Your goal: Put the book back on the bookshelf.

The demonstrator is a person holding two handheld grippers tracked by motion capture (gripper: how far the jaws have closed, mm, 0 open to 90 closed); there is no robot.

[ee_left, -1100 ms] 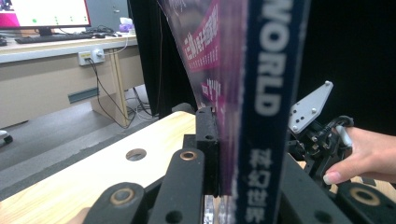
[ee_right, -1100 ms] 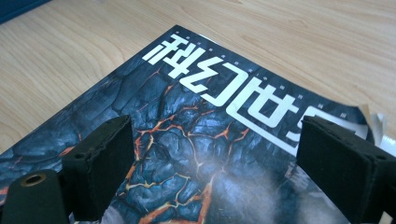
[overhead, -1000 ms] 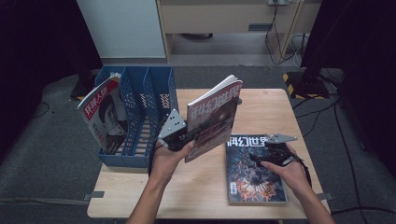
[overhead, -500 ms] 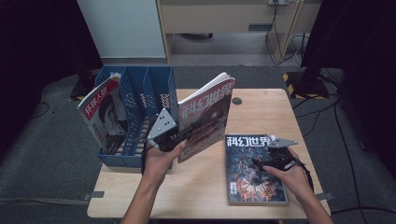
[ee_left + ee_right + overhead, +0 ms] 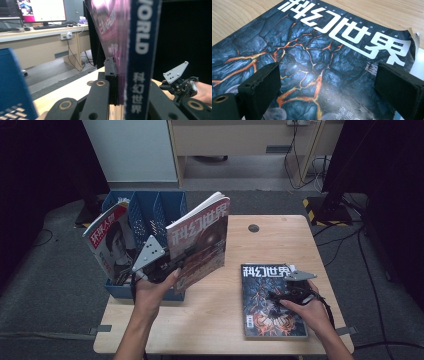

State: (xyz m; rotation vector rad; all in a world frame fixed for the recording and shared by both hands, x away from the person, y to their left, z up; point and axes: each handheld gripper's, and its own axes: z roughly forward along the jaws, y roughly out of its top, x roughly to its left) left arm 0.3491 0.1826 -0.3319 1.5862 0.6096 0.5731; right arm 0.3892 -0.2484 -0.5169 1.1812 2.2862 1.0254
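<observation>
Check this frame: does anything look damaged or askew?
One thing: the flat magazine on the table has a curled, dog-eared cover corner, seen in the right gripper view. The magazine in the rack leans outward.

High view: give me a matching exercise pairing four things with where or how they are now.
Things:
1. red magazine
2. dark magazine
3. blue rack
4. right claw

States:
A. lying flat on the table
B. standing at the table's left edge, a magazine in its left slot
C. held upright, clamped in the left claw
D. open, above a cover

Pairs: 1-C, 2-A, 3-B, 4-D
</observation>
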